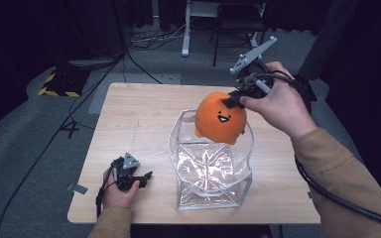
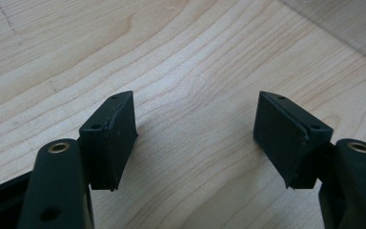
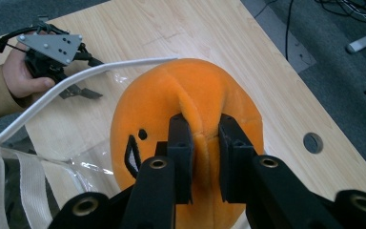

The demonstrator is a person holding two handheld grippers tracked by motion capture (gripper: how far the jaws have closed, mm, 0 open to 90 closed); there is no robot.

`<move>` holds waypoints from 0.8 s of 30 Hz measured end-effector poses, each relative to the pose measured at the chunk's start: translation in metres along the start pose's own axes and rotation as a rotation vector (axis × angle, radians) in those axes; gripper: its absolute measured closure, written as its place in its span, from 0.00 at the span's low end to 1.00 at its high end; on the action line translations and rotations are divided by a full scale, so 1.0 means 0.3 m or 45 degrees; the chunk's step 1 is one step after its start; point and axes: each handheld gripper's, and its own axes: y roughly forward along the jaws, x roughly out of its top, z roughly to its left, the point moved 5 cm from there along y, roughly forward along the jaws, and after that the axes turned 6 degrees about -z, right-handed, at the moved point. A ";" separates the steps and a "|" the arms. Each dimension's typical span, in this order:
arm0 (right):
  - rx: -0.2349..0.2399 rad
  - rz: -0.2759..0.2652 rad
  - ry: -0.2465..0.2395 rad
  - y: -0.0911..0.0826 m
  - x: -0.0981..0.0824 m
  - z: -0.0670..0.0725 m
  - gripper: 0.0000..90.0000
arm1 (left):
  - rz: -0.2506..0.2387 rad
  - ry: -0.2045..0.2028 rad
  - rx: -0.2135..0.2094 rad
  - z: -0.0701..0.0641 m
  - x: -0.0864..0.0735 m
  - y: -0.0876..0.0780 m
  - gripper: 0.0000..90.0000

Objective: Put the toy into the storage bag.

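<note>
An orange round plush toy point(image 1: 220, 118) with a black smiling face hangs over the far rim of a clear plastic bag point(image 1: 211, 171) that stands open on the table. My right gripper point(image 1: 234, 100) is shut on a pinch of the toy's fabric point(image 3: 204, 143), seen close in the right gripper view as the orange plush toy point(image 3: 195, 100). My left gripper point(image 1: 146, 176) rests on the wooden table point(image 1: 134, 119) at the front left, beside the bag, jaws open. In the left gripper view my left gripper point(image 2: 195, 138) has bare wood between its pads.
The bag has a white-trimmed rim point(image 3: 52, 90) and clear walls. A round cable hole point(image 3: 312, 142) sits in the tabletop near its right edge. Cables point(image 1: 149, 39), a black-and-yellow striped floor plate point(image 1: 59, 84) and furniture legs point(image 1: 186, 29) lie beyond the table's far edge.
</note>
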 end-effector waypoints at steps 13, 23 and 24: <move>0.089 0.021 -0.050 0.145 0.043 0.053 0.87 | 0.000 0.001 0.000 0.000 0.000 0.000 0.35; 0.127 0.054 -0.037 0.259 0.015 0.067 0.87 | -0.003 0.004 0.002 -0.001 0.000 0.001 0.35; 0.127 0.059 -0.035 0.269 0.008 0.064 0.87 | -0.005 0.001 0.003 -0.001 0.000 0.001 0.35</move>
